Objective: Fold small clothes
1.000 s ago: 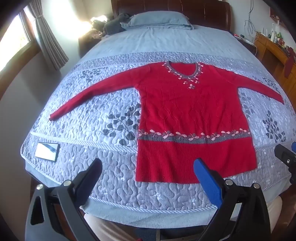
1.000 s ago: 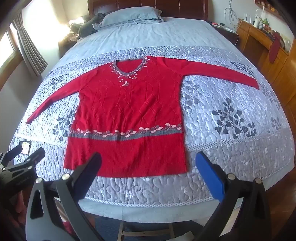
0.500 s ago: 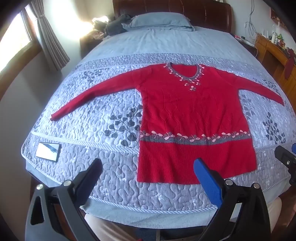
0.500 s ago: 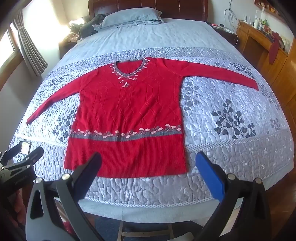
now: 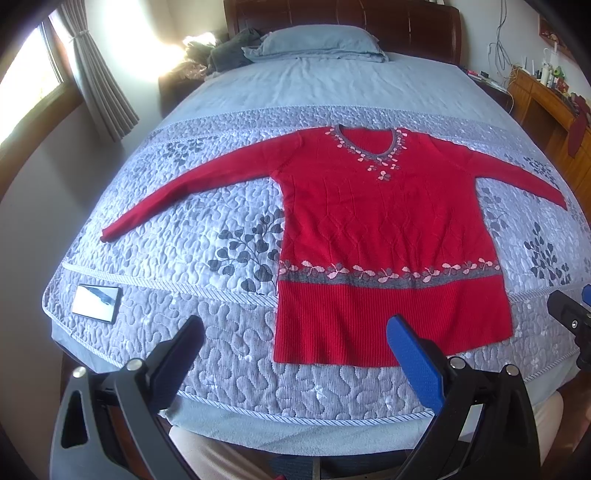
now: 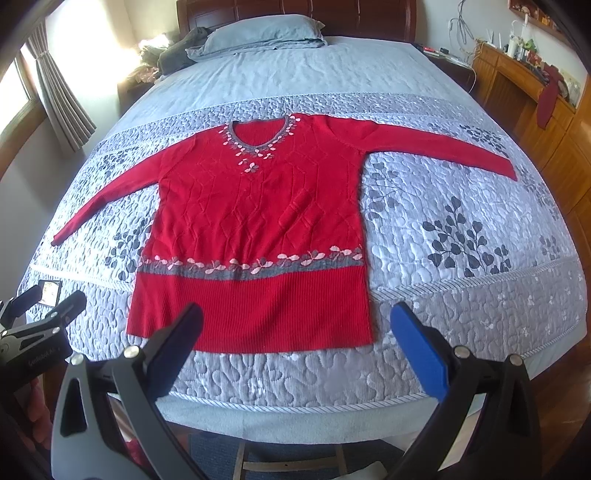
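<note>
- Sweater (image 5: 384, 236) lies flat on the bed (image 5: 332, 85), sleeves spread — nothing folded.
- My left gripper (image 5: 295, 354) and right gripper (image 6: 295, 343) hover near the hem, jaws released.
- Risk — pinching quilt with hem.

Sweater (image 5: 384, 236): red knit, ribbed at hem. Quilt (image 5: 221, 229) beneath sweater: stitched, slightly glossy cloth. Headboard (image 5: 343, 18) beyond quilt: polished dark wood.

Left tool (image 5: 295, 347) and right tool (image 6: 297, 334) held side by side, level, jaws spread wide, gripping nothing.
</note>
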`<state>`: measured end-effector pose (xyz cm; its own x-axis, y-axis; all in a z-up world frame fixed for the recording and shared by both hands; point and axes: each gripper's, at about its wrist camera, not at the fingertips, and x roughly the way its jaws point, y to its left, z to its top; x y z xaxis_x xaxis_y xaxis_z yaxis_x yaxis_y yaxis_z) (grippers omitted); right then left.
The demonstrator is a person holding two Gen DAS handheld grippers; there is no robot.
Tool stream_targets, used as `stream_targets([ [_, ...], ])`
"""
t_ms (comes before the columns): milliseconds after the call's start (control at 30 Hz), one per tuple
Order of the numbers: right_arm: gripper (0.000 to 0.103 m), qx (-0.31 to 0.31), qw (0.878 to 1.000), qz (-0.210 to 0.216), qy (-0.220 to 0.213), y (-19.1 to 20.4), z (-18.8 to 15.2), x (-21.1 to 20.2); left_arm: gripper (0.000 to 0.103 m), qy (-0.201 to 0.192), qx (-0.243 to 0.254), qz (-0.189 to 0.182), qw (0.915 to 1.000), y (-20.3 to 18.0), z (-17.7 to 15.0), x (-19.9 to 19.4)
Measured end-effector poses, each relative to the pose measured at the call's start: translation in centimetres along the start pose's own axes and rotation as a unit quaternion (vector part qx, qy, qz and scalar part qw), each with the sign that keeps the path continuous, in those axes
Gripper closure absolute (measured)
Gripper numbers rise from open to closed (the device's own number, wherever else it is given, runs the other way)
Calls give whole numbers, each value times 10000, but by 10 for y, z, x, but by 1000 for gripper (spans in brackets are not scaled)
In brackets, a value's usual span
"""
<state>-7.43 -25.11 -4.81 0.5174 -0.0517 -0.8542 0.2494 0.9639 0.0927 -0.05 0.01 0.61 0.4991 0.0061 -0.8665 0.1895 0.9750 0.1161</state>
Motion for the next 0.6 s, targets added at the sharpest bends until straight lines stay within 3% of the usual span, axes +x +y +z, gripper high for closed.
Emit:
stream_targets([
  [600, 3, -40, 10000, -30, 10, 3, 0, 1, 4, 20, -20, 43, 10000, 1, 0, 3],
])
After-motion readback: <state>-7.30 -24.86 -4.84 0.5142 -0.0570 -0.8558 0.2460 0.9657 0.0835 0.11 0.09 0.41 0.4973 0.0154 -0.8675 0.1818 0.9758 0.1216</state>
